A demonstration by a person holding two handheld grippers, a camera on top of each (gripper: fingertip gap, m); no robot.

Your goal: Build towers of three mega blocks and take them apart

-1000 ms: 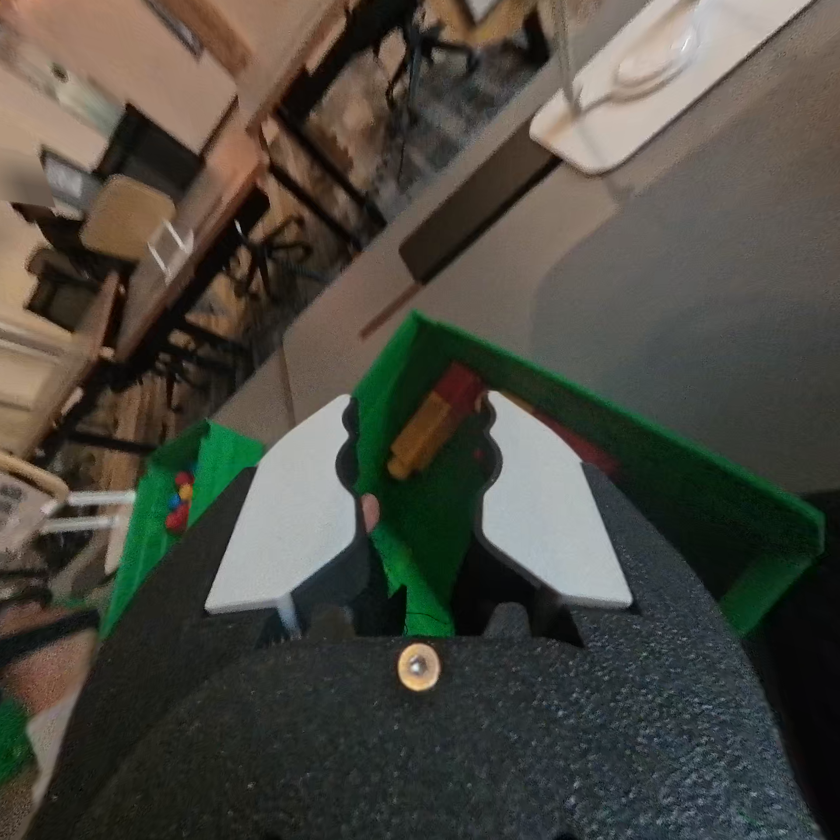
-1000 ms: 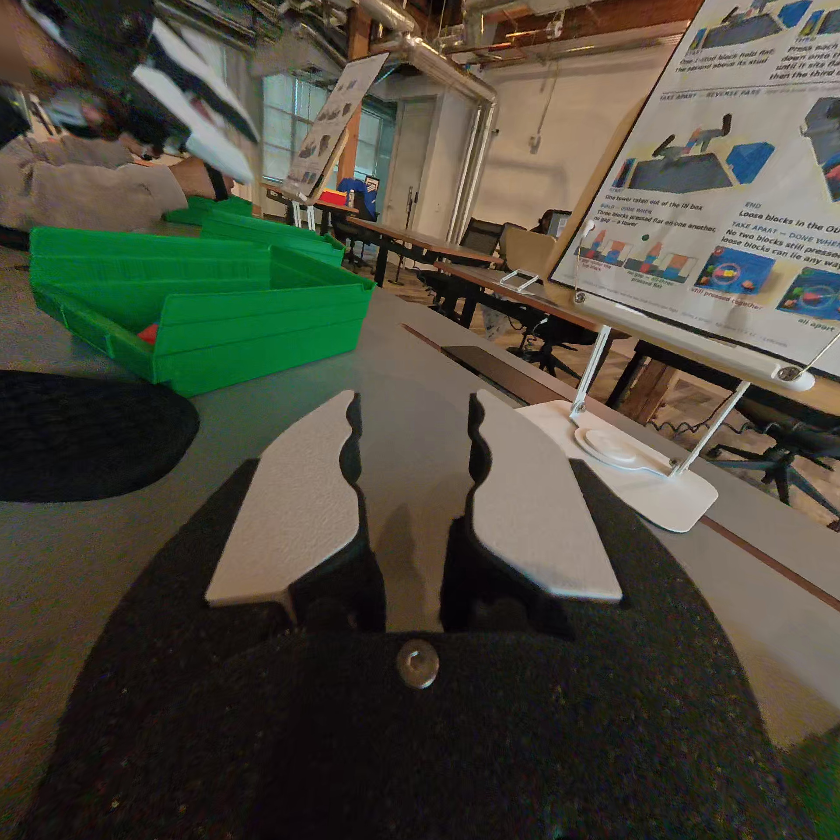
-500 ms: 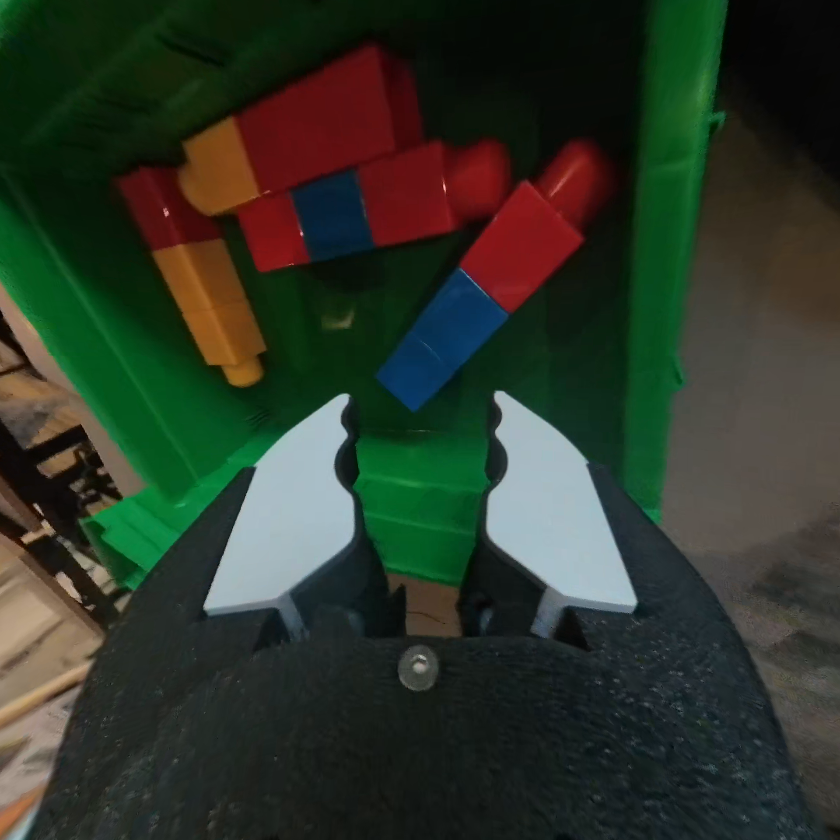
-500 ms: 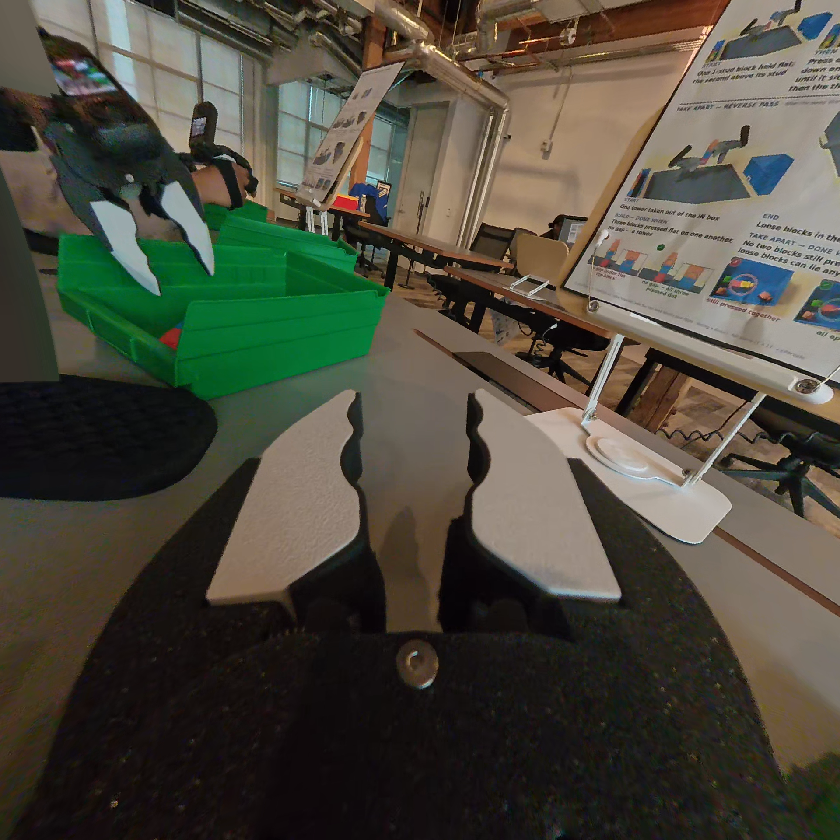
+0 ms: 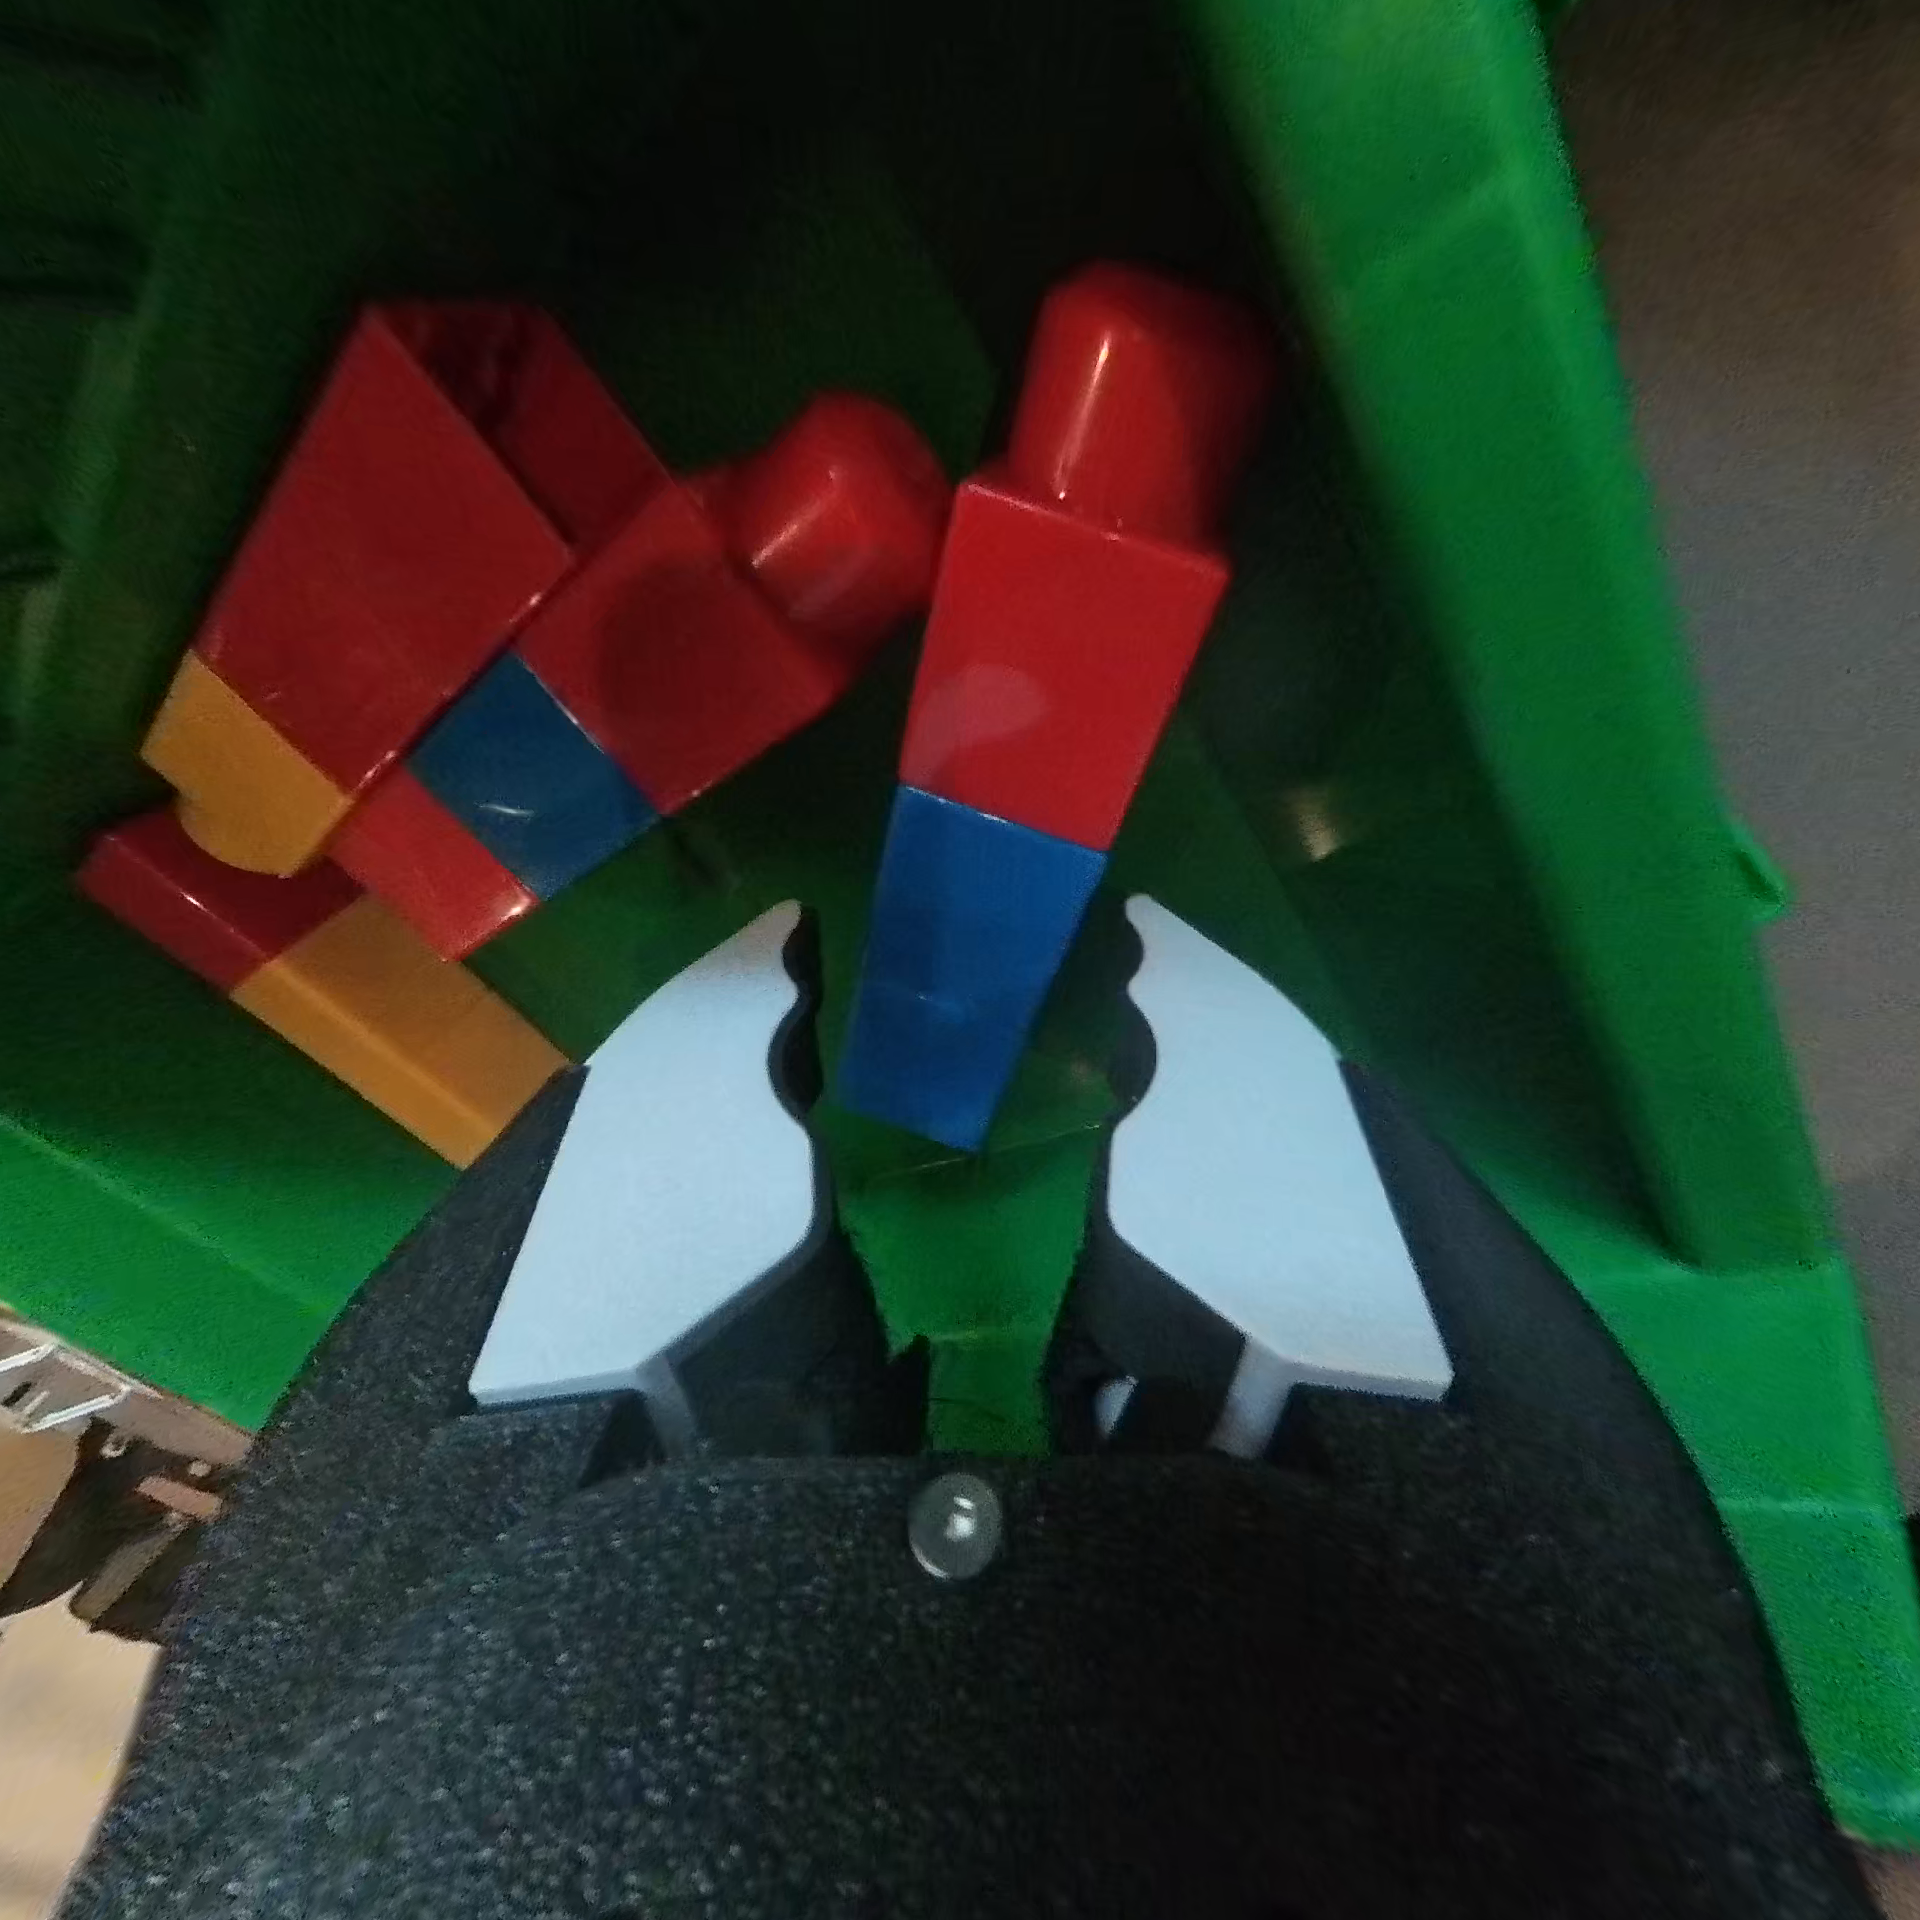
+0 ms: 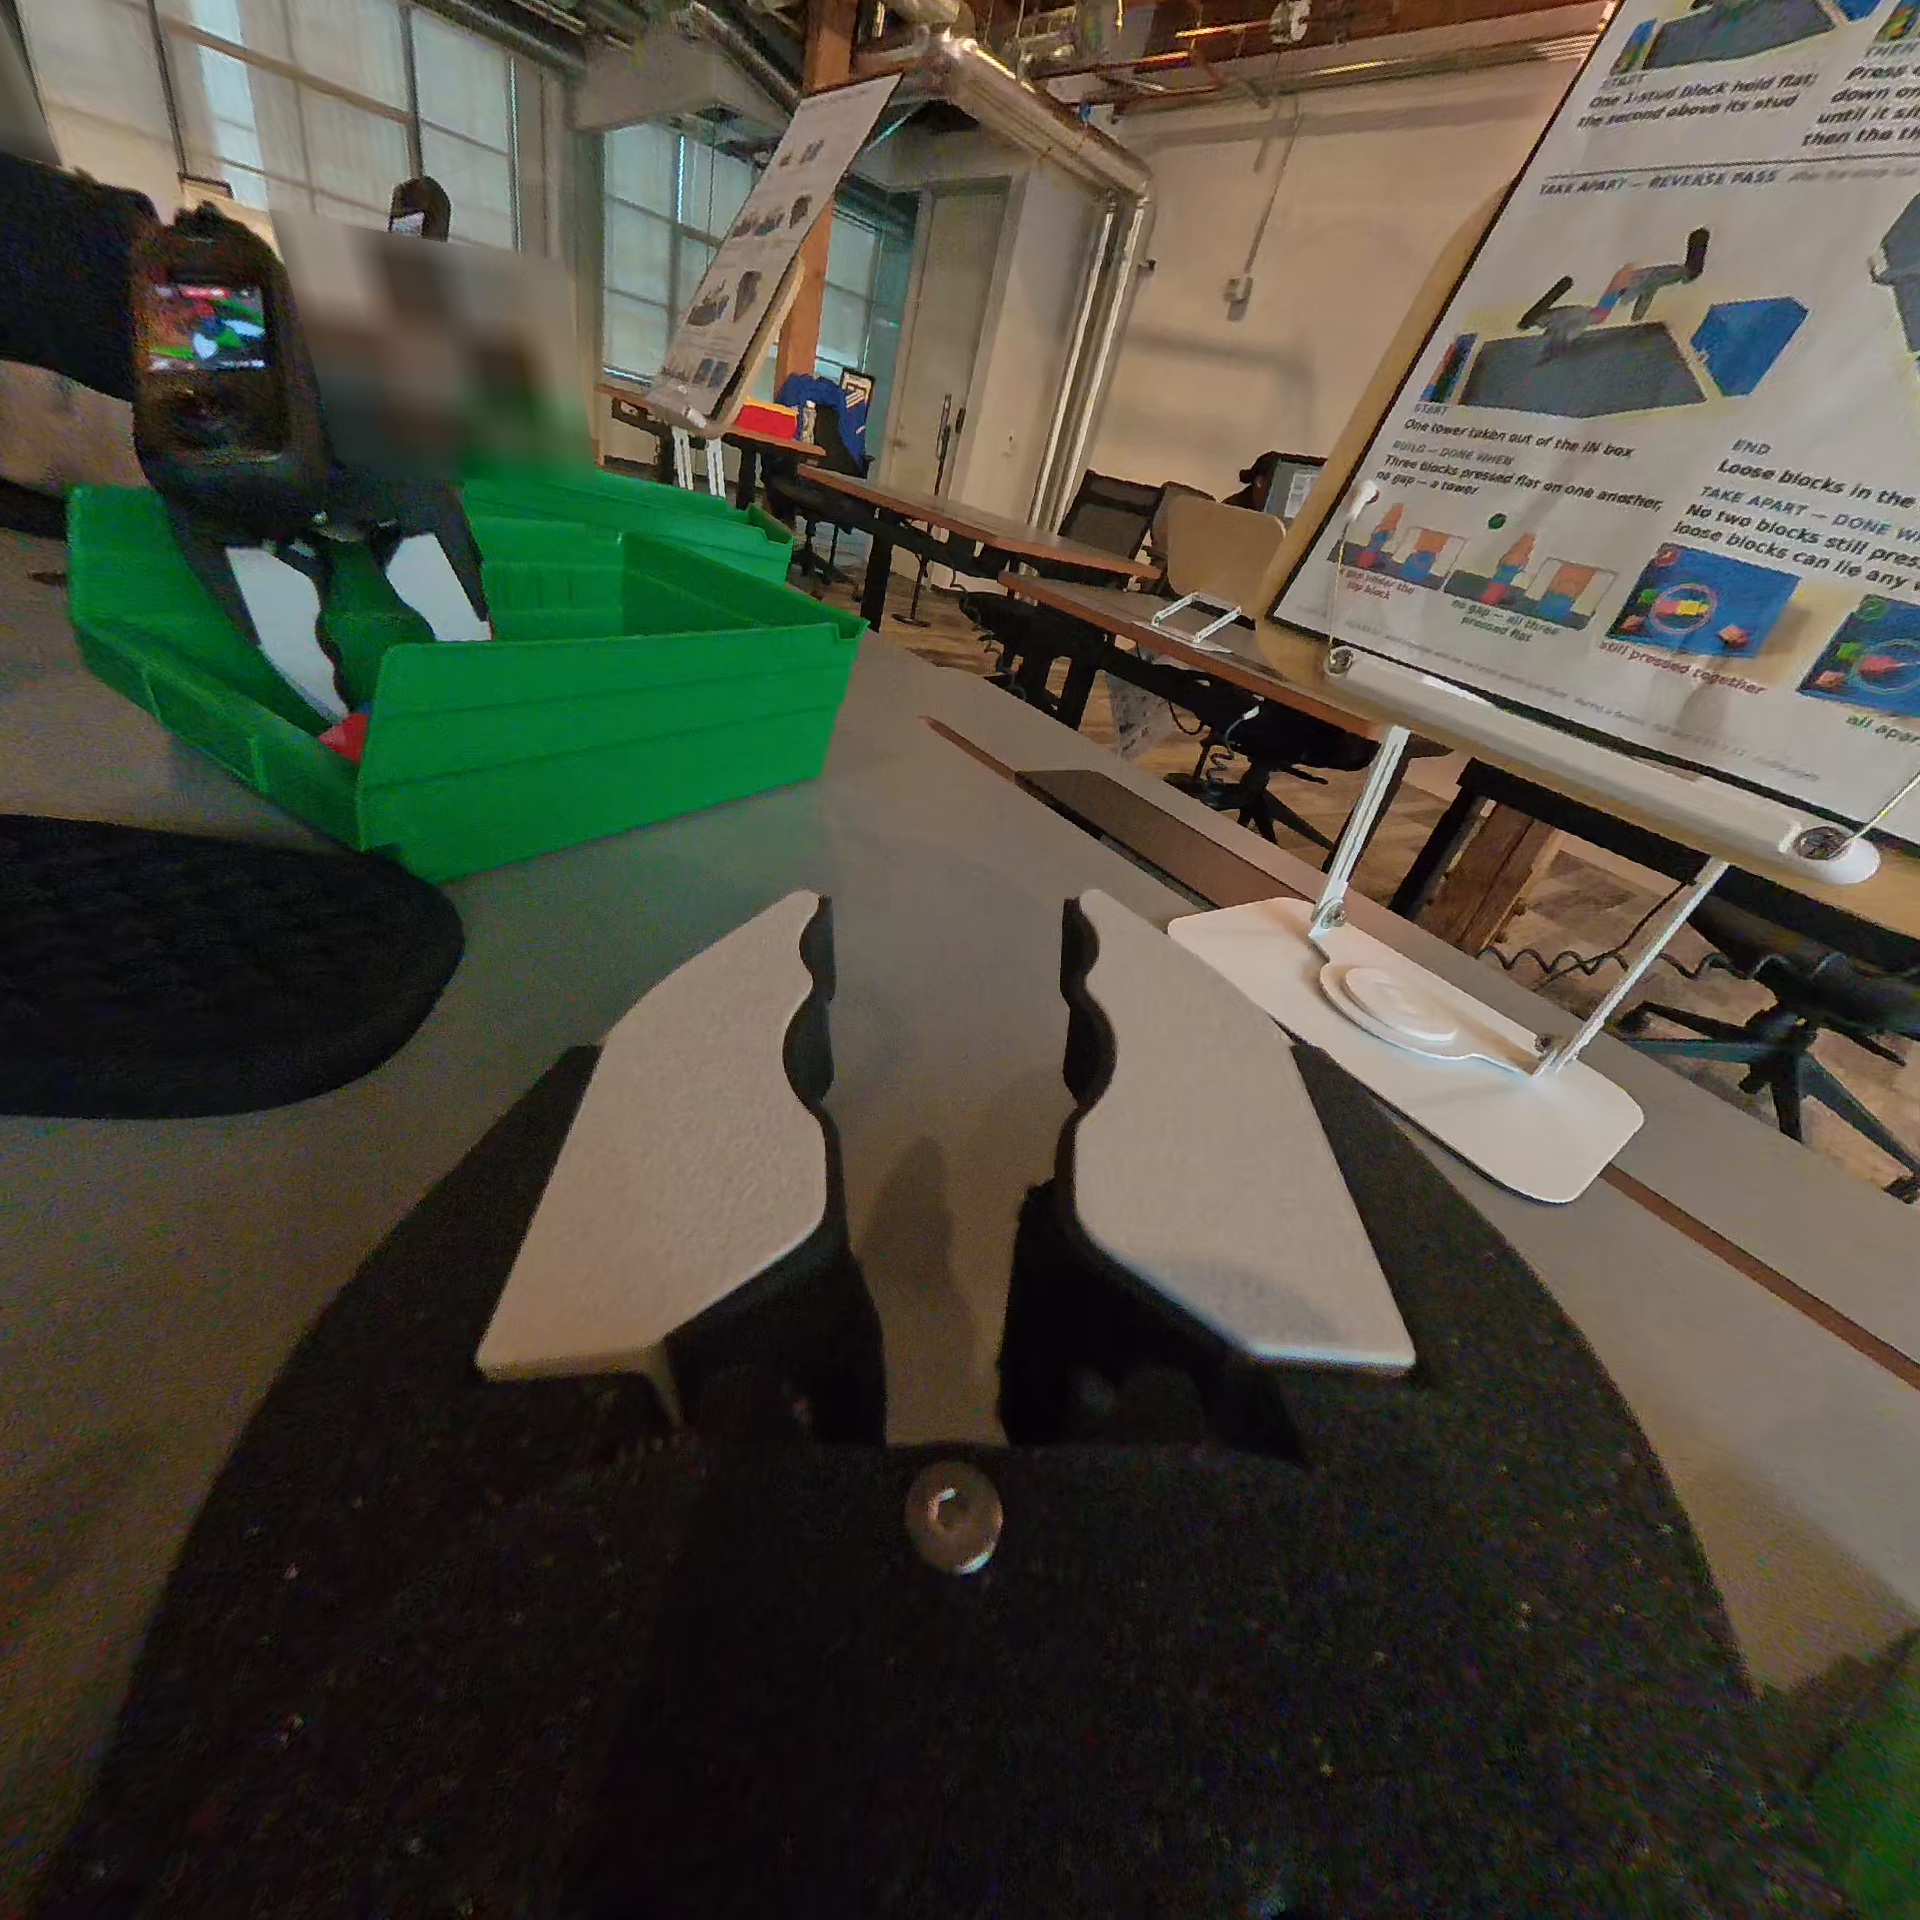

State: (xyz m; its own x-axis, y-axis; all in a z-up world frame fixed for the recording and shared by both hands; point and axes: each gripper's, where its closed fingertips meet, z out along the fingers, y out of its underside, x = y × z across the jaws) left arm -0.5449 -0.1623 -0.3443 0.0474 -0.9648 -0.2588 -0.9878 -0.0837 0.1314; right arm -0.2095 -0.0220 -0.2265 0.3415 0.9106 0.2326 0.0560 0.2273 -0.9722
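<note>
In the left wrist view, several mega block towers lie on their sides in a green bin [image 5: 1455,727]. A blue and red tower [image 5: 997,831] lies with its blue end between my left gripper's fingers. My left gripper [image 5: 966,914] is open, with a gap on each side of the block. Further left lie a red-blue-red tower [image 5: 582,748], a red and orange one [image 5: 343,644] and another red and orange one [image 5: 384,1018]. My right gripper [image 6: 945,904] is open and empty, low over the grey table [image 6: 935,810]. The right wrist view shows the left gripper [image 6: 353,623] dipped into the green bin [image 6: 603,748].
A black mat [image 6: 187,956] lies on the table left of the right gripper. A white stand [image 6: 1455,1049] holding an instruction board [image 6: 1662,416] is at the right. More green bins [image 6: 644,509] sit behind the first. Tables and chairs fill the background. The tips of one gripper are about 40 cm away from the tips of the other.
My left gripper has tipped down into the green bin and closed in on the blue and red tower, so its blue end now lies between the open fingers. The right gripper has barely moved.
</note>
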